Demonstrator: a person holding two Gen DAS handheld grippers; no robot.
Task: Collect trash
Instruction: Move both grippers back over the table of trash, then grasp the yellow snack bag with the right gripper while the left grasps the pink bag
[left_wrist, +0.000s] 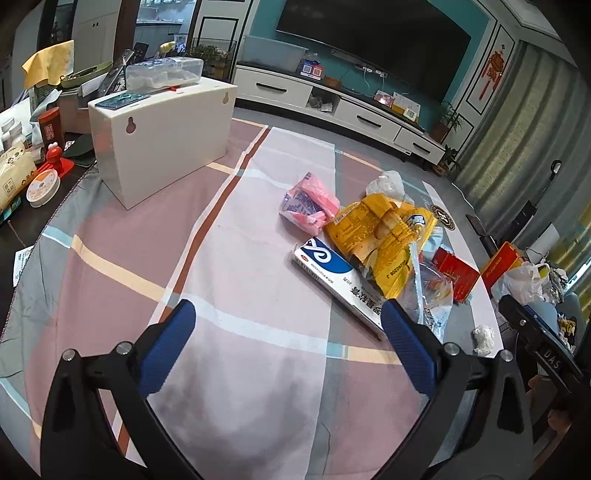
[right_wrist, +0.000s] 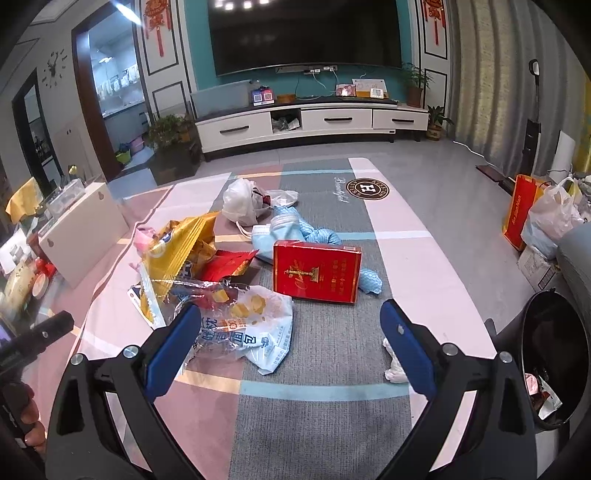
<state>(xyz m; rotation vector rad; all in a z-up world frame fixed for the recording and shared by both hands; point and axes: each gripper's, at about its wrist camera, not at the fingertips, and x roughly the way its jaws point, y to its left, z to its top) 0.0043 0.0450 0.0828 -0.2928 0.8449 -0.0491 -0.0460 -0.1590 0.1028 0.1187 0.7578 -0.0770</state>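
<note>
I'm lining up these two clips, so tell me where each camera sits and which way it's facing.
Left wrist: on the left tongs, open, looking across the striped cloth at the white and blue box and yellow wrapper; the other tongs show at the right edge.
Right wrist: on the right tongs, open, facing the TV wall over the red box and bread bag, with the black bin at right; fingers show at left.
Shared: red box, yellow wrapper, white tissue wad.

cloth (right_wrist: 325, 332): "Beautiful", "H" emblem; right hand-held gripper (left_wrist: 546, 354): "DAS"
</note>
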